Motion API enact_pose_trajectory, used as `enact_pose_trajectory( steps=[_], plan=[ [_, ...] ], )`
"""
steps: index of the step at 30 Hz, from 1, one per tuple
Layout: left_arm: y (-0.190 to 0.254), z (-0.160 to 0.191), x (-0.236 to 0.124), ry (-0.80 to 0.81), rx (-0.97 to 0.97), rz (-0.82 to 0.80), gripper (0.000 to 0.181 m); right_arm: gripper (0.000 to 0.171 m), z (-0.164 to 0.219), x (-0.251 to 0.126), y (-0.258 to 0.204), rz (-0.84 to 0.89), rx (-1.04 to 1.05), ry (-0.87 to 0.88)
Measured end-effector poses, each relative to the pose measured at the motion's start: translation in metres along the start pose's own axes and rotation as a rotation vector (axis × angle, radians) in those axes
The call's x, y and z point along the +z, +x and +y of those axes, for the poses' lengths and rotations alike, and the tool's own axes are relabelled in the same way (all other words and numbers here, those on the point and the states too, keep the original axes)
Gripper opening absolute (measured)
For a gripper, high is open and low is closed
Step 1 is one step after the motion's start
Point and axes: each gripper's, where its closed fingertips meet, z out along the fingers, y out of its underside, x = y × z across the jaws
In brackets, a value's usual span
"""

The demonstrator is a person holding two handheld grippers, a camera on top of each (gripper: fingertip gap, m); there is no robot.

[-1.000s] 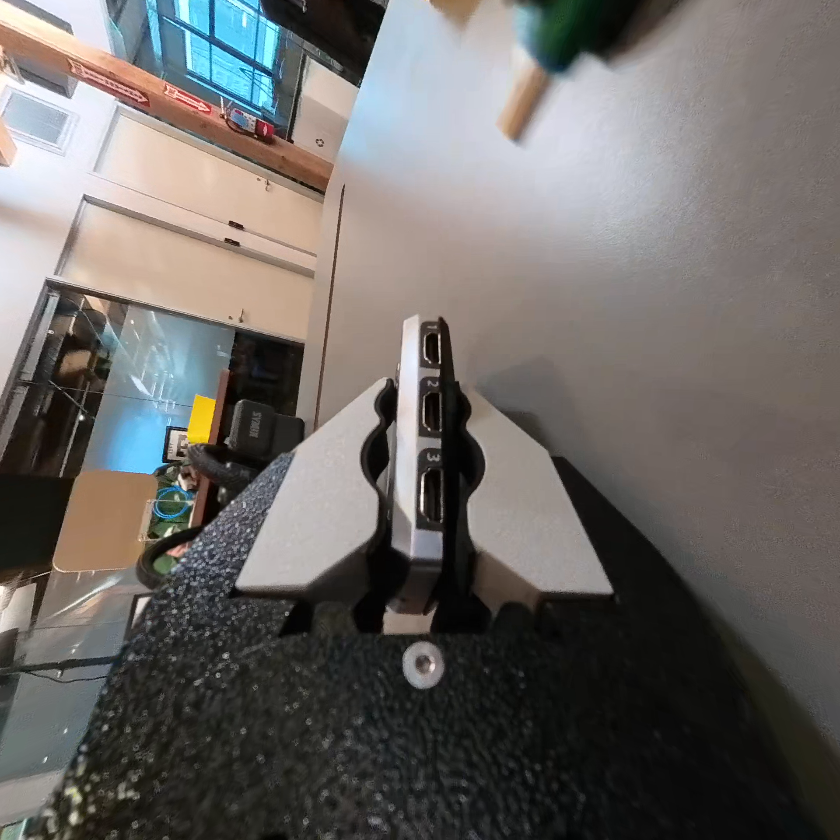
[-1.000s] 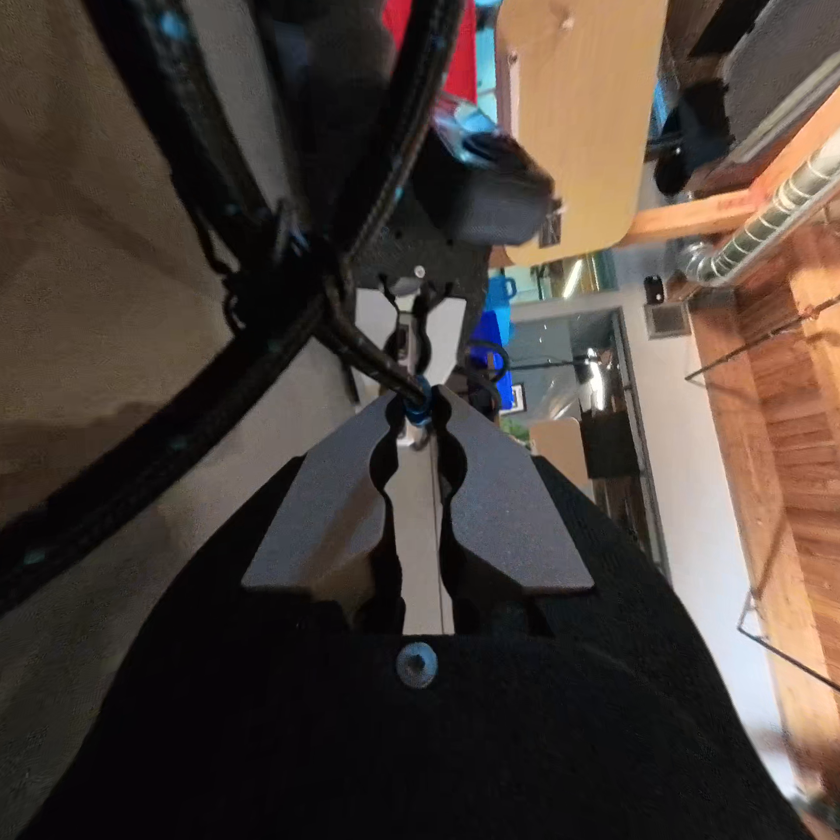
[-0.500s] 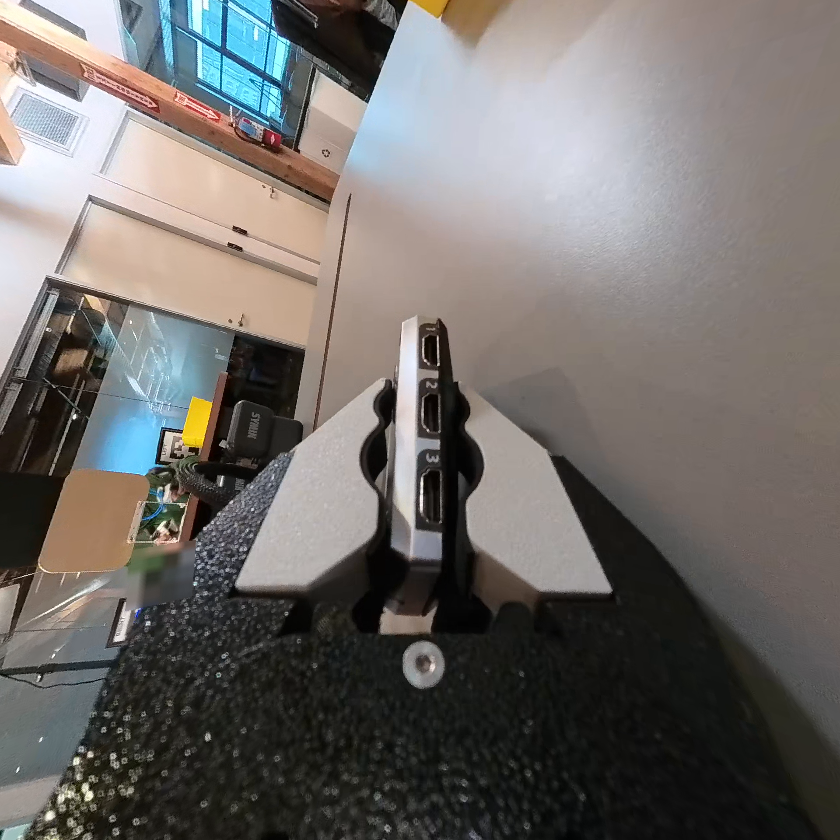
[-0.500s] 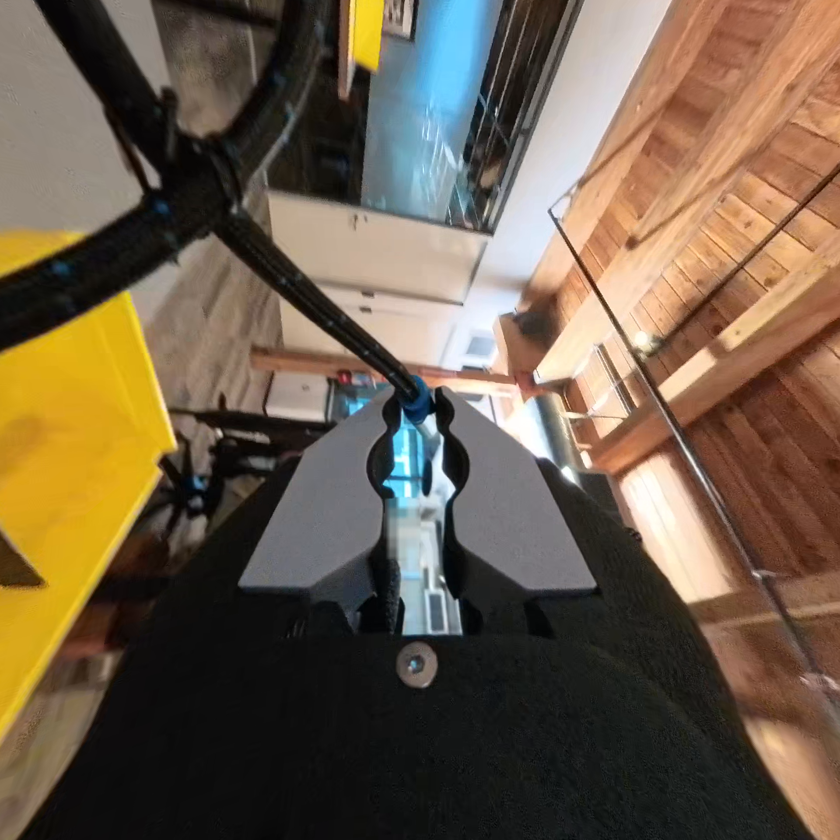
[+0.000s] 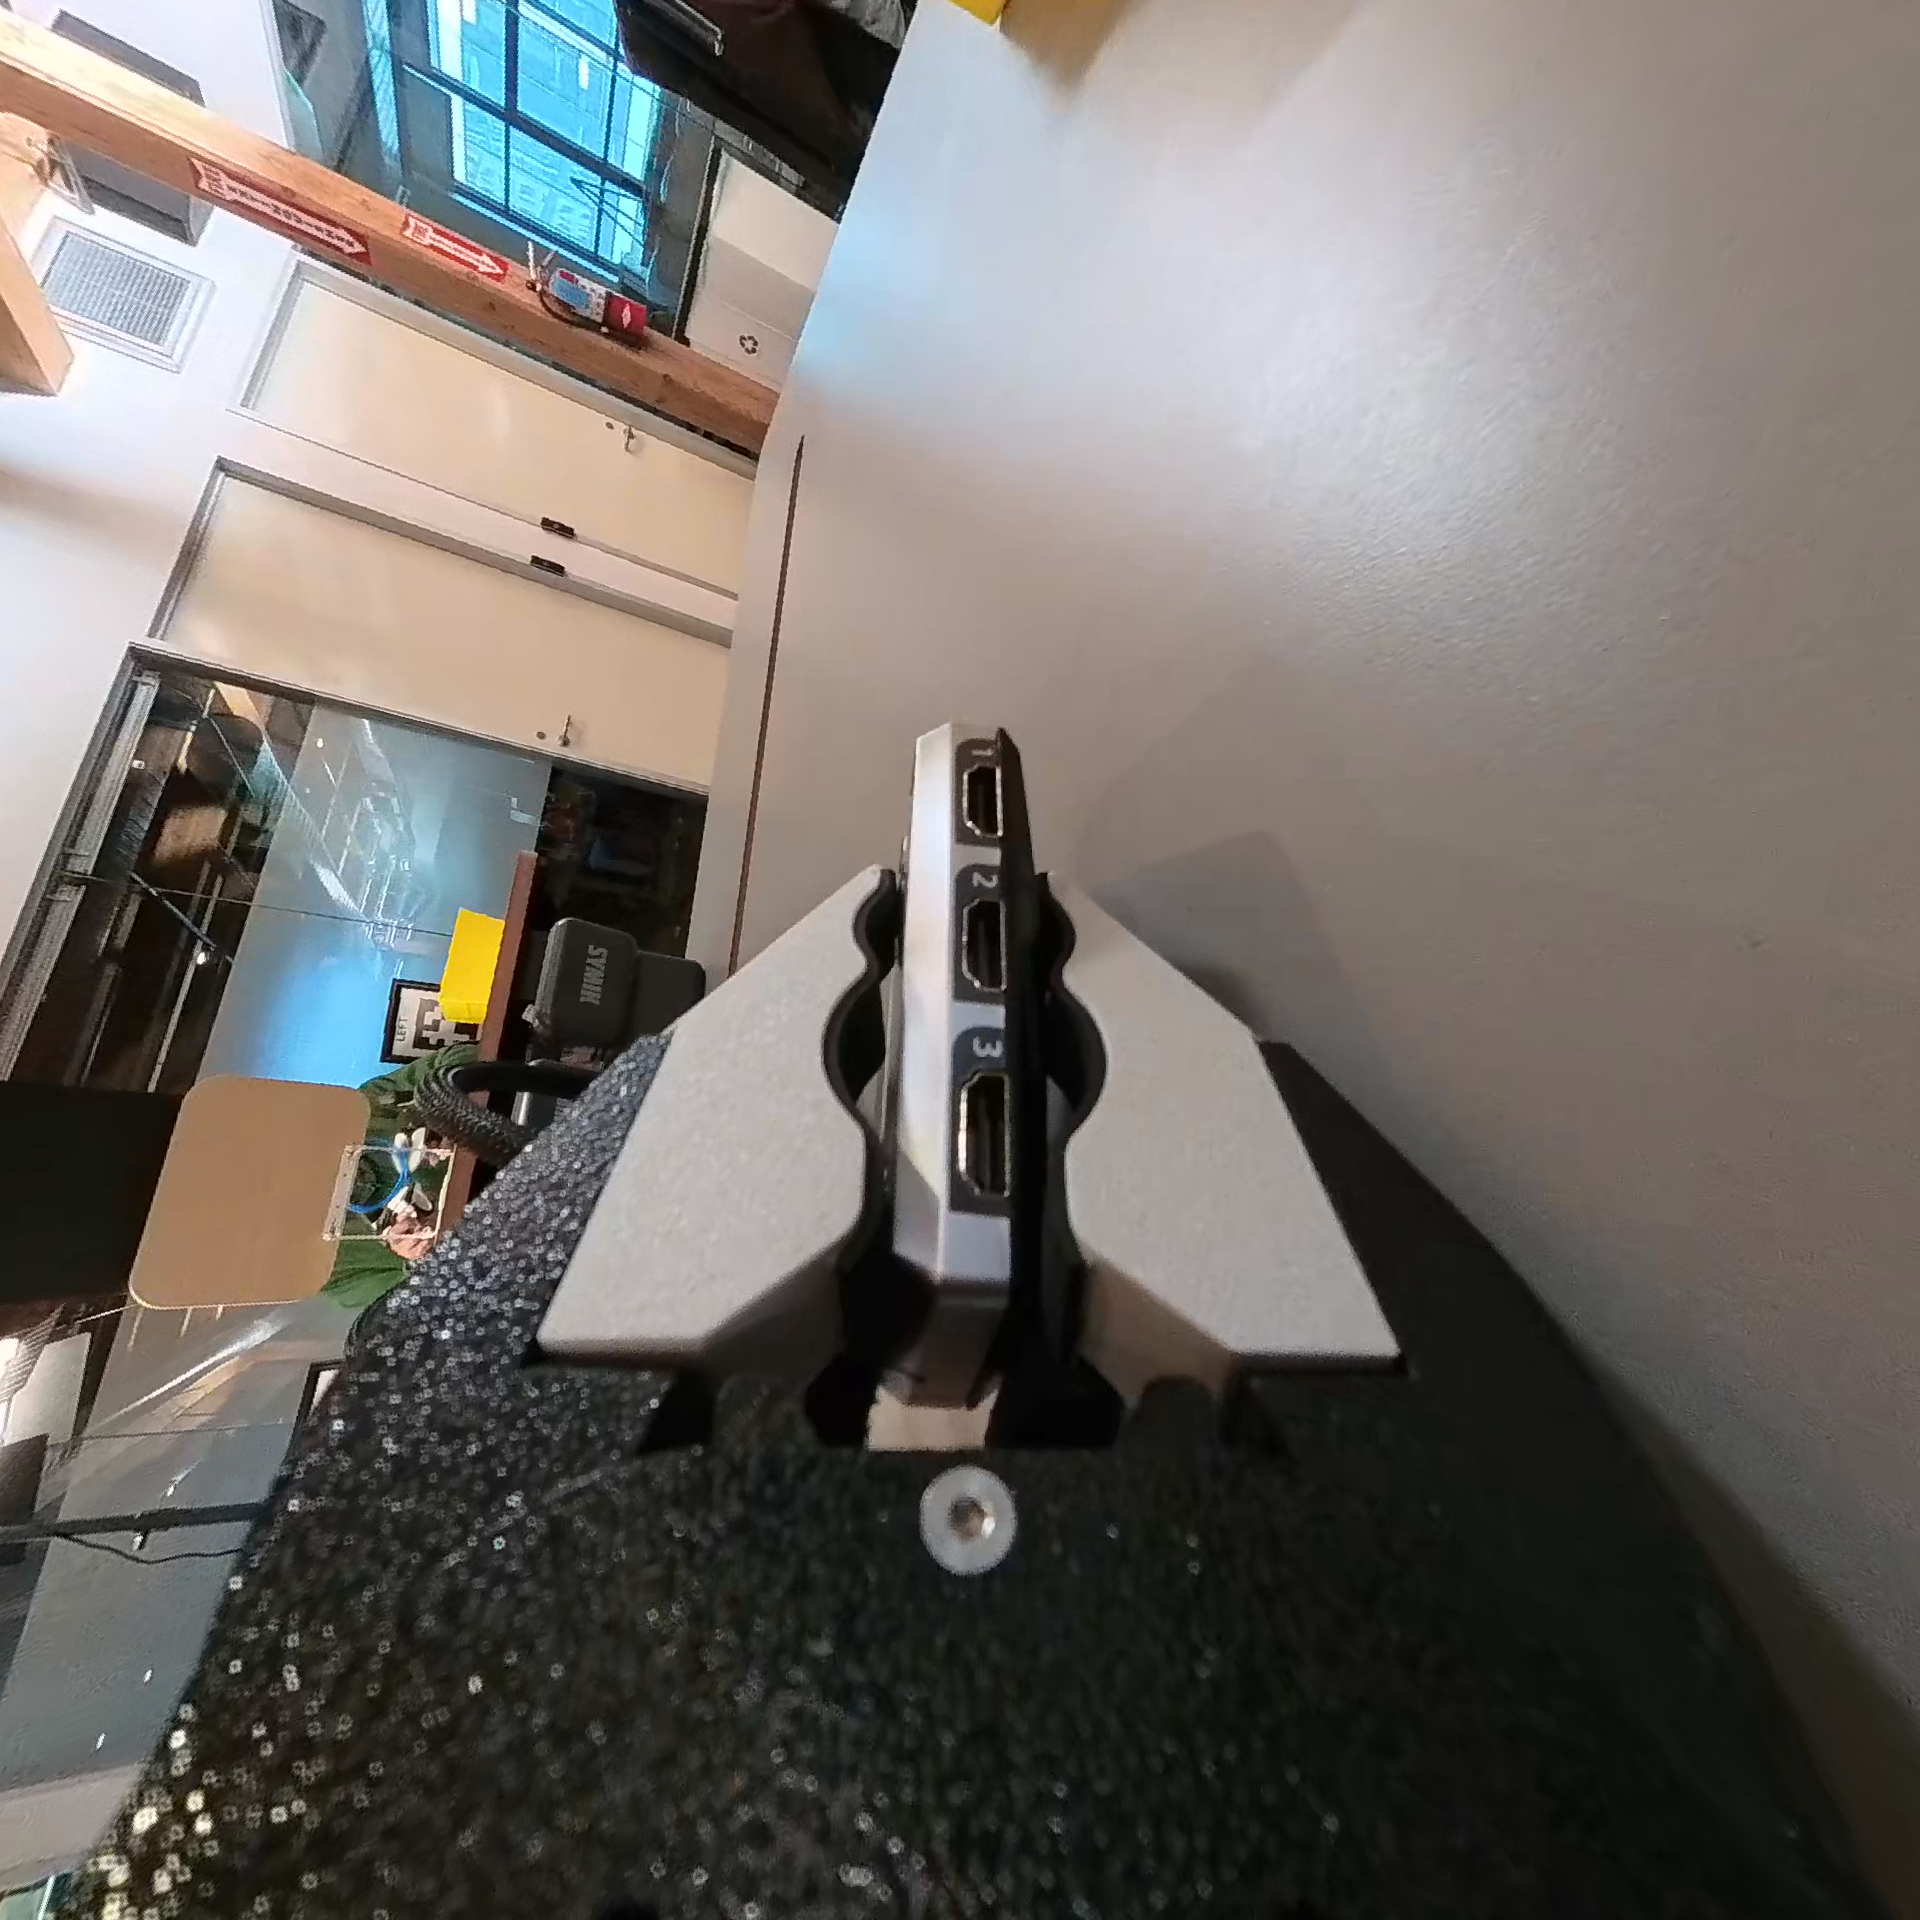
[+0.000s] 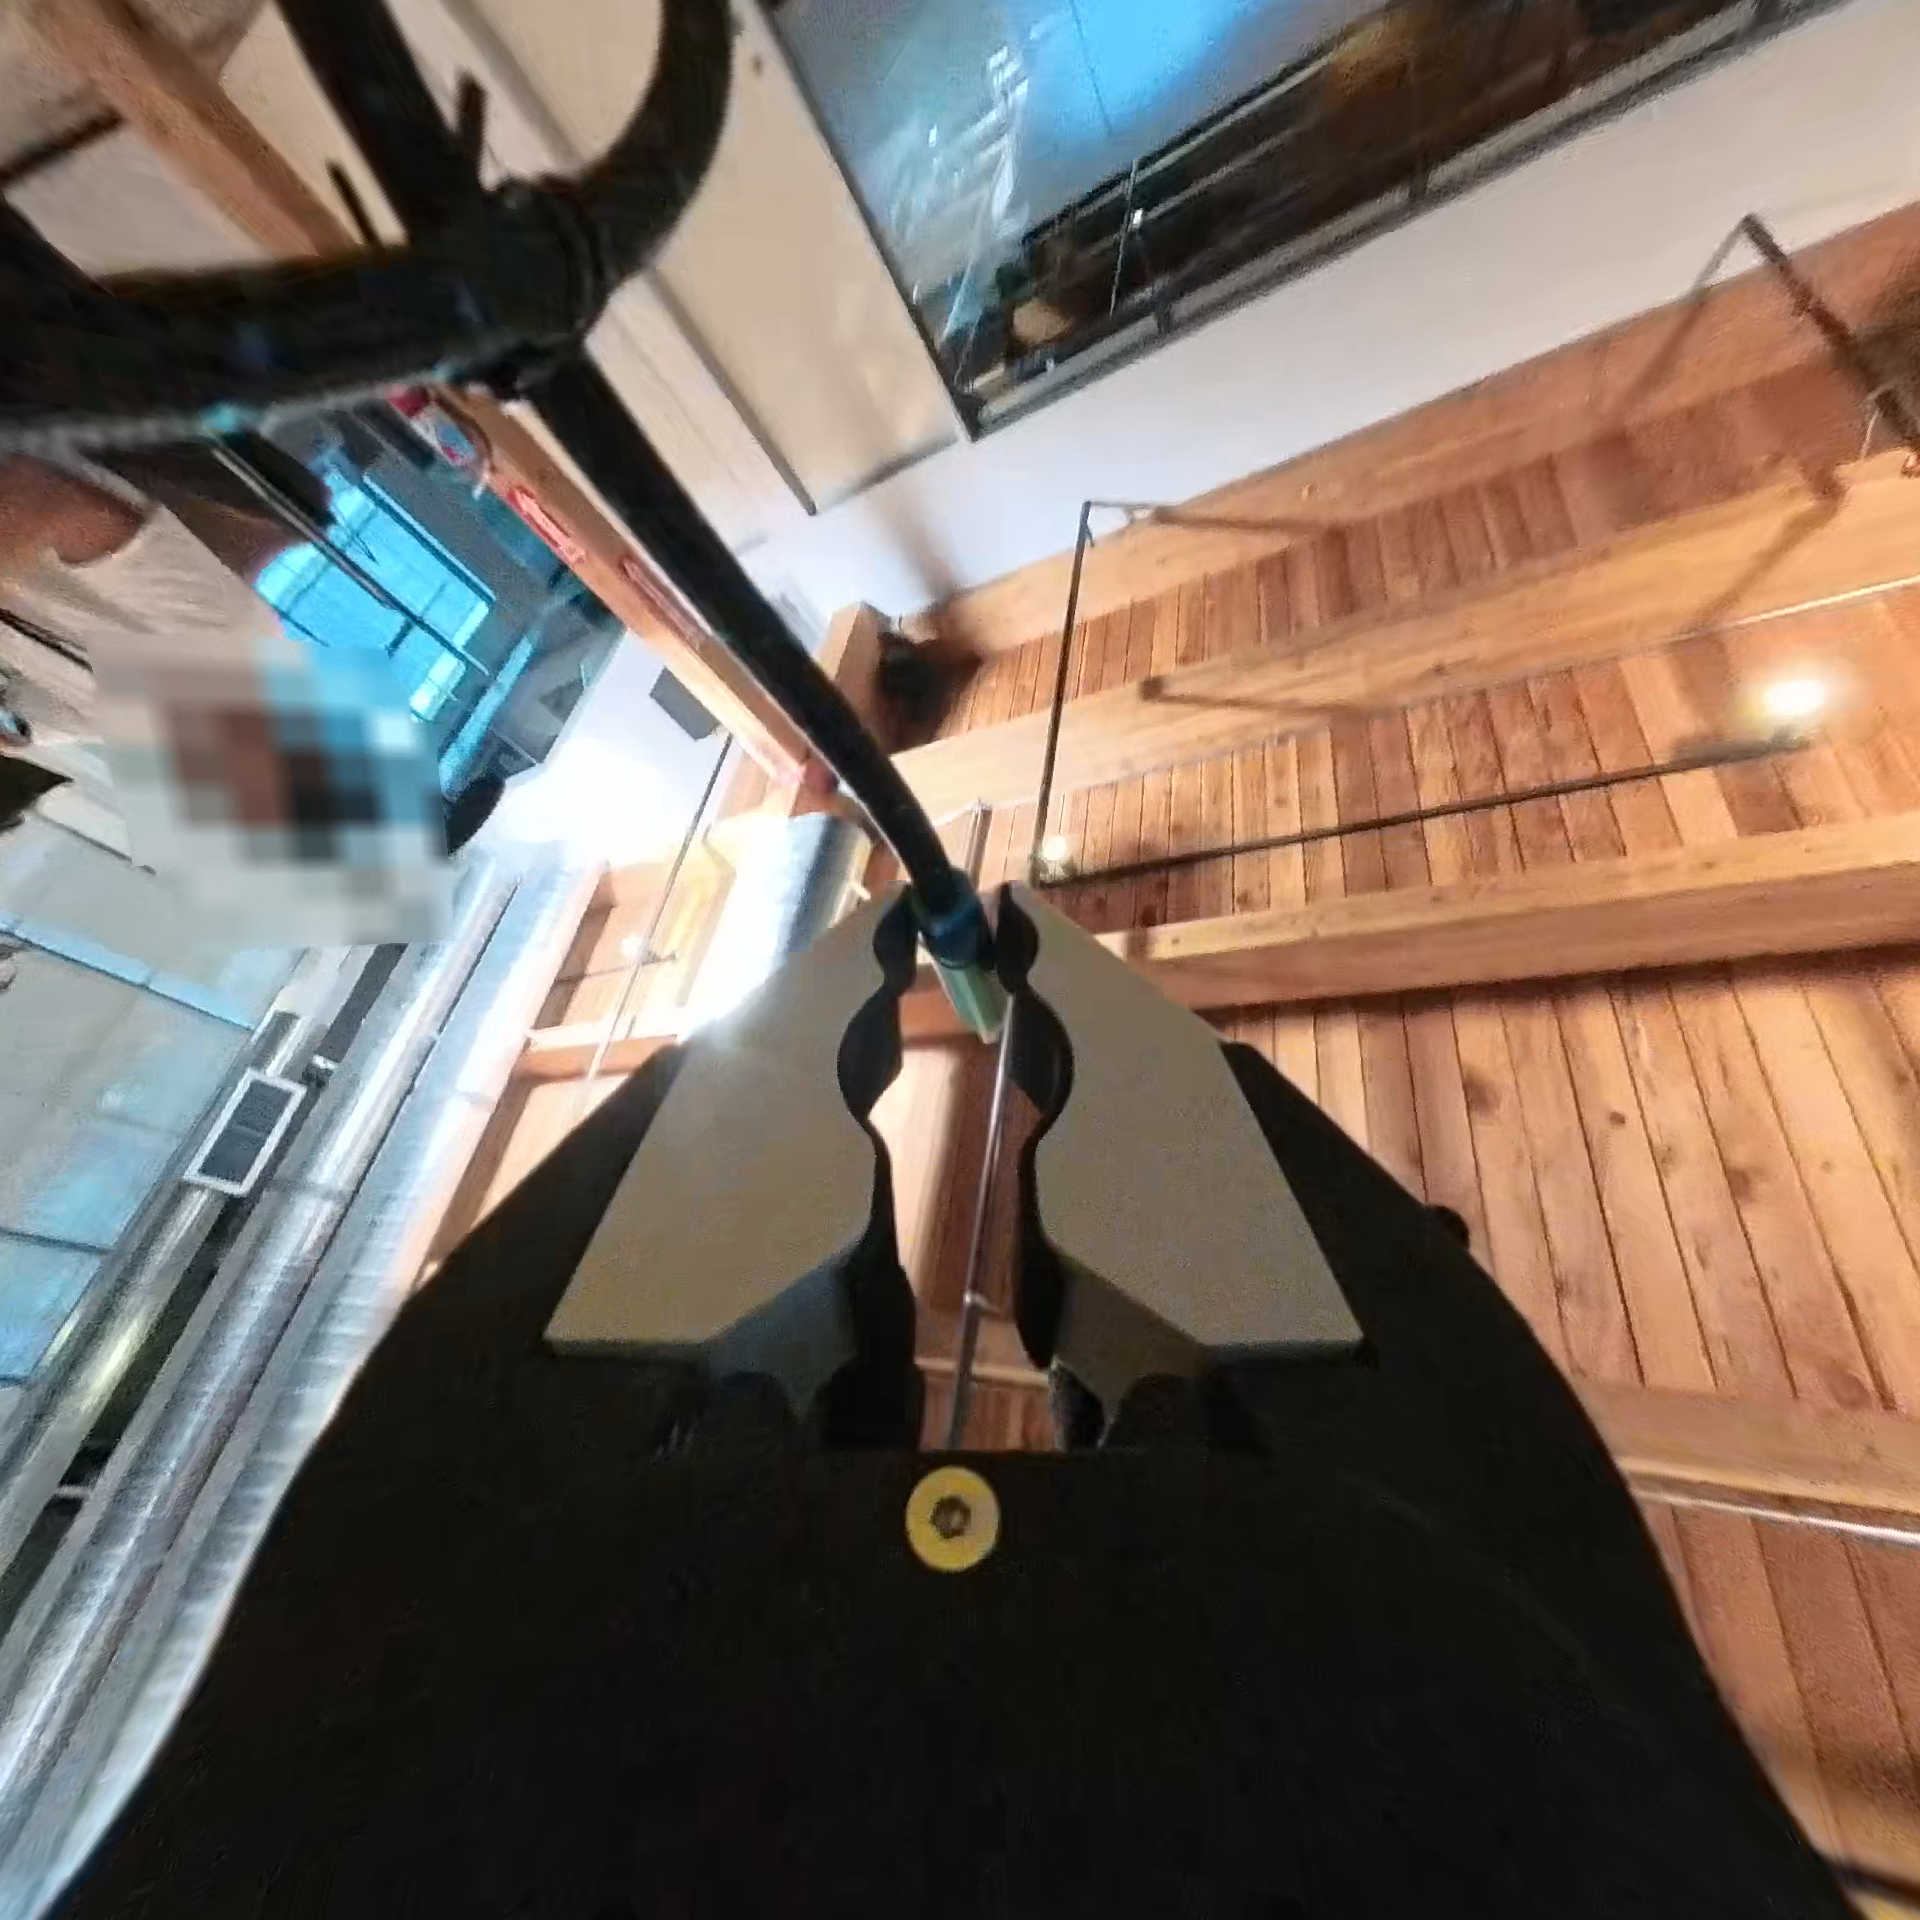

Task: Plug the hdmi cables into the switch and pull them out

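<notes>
My left gripper point(image 5: 971, 904) is shut on the silver HDMI switch point(image 5: 961, 997), held edge-on just above the white table point(image 5: 1455, 623). Its three ports face the camera and all are empty. My right gripper point(image 6: 956, 914) is shut on the plug end of a black braided HDMI cable point(image 6: 727, 582); a blue collar and a pale plug body point(image 6: 971, 987) sit between the fingertips. The cable runs up and left to a tied coil point(image 6: 540, 229) at the top. The right gripper points up at the ceiling, away from the switch.
In the left wrist view, a yellow object point(image 5: 982, 8) sits at the table's far end, and a black box point(image 5: 603, 987) and a braided cable point(image 5: 457, 1101) lie beyond the table's left edge. The right wrist view shows wooden ceiling beams point(image 6: 1507, 914) and a blurred patch at left.
My right gripper has swung with the cable plug away from the switch and tilted up toward the ceiling. The left gripper with the switch has stayed almost still.
</notes>
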Motion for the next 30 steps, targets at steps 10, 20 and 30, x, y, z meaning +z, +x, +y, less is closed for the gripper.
enact_pose_trajectory(
  steps=[10, 20, 30],
  plan=[
    [0.000, 0.000, 0.000, -0.007, 0.012, -0.002, 0.024, 0.015, -0.063, -0.041, -0.059, -0.447, 0.301, 0.169],
    [0.000, 0.000, 0.000, -0.007, 0.016, -0.004, 0.024, 0.014, -0.131, -0.081, -0.112, -0.966, 0.306, 0.437],
    [0.000, 0.000, 0.000, -0.003, 0.016, -0.005, 0.024, 0.095, -0.089, -0.063, -0.118, -1.391, 0.361, 0.120]
  ],
)
